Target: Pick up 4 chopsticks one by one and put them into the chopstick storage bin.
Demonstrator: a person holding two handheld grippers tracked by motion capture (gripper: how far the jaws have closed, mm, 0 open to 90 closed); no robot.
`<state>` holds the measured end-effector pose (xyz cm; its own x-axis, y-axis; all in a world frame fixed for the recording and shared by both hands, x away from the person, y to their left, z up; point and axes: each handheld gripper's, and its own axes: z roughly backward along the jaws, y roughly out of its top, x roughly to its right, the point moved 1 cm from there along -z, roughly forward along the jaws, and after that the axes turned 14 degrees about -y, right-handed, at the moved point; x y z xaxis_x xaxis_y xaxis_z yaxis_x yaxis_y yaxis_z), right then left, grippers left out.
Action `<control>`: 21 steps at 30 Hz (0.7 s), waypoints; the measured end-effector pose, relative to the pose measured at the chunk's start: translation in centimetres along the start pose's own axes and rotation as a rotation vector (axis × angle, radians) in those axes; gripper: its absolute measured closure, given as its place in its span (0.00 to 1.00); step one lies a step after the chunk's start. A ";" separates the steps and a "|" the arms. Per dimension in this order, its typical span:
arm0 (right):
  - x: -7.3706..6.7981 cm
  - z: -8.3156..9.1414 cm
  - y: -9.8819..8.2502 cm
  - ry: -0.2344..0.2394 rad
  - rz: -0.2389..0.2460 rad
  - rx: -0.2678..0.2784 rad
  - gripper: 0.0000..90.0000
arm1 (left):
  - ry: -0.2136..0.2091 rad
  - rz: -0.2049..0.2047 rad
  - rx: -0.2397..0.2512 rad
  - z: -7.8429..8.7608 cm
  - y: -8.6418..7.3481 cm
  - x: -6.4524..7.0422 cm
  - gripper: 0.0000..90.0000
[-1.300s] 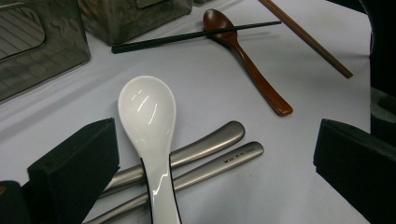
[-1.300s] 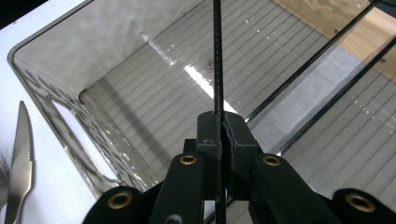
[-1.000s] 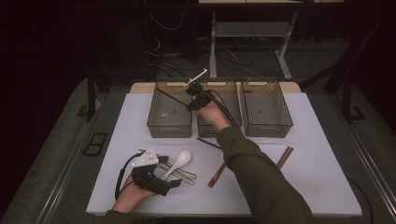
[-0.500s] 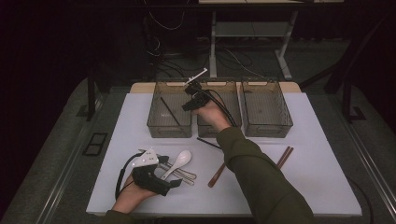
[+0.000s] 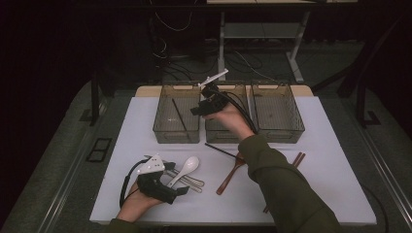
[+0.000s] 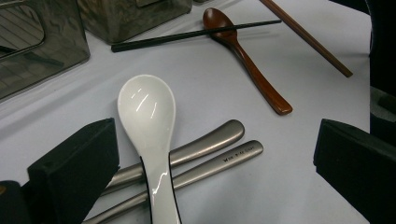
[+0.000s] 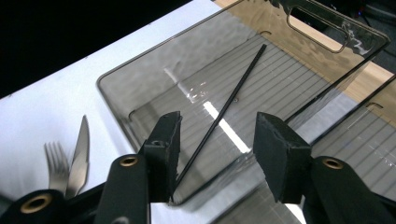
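A black chopstick (image 7: 223,109) lies in the left bin (image 5: 165,127), long axis slanting from near wall to far floor. The right gripper (image 5: 208,102), jaws just opening and empty, hovers above it. The left gripper (image 6: 215,158) rests open around a white spoon (image 6: 148,112); its view shows a brown spoon (image 6: 247,60) under a second chopstick (image 6: 196,33).

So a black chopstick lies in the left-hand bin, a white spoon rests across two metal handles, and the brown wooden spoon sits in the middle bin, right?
Not quite. The brown wooden spoon lies on the white table, not in the middle bin; the high view shows it there, with another black chopstick crossing its bowl. The rest holds: a black chopstick lies in the left-hand bin, and the white spoon rests across two metal handles.
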<state>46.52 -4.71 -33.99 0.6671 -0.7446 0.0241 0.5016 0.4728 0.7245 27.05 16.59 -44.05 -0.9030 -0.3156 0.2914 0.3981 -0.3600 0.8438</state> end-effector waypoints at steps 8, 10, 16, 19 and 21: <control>0.6 2.5 -2.0 0.024 0.042 0.035 0.53 | 0.004 0.002 0.005 0.1 0.0 0.0 0.00; 0.8 3.1 -2.6 0.030 0.047 0.041 0.53 | 0.007 0.001 0.005 0.1 0.0 0.0 0.00; 1.7 4.6 -4.5 0.041 0.050 0.053 0.52 | 0.013 0.002 0.010 0.1 -0.1 0.0 0.00; 2.0 5.3 -5.5 0.041 0.064 0.052 0.52 | 0.015 0.000 0.001 0.1 -0.1 0.0 0.00; 2.3 6.0 -6.5 0.050 0.070 0.060 0.52 | 0.017 -0.003 0.001 0.1 -0.1 0.0 0.00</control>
<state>41.48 -12.30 -34.53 0.7266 -0.6857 0.0432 0.4196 0.4926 0.7624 27.00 16.74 -44.10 -0.9012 -0.3293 0.2816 0.3956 -0.3600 0.8449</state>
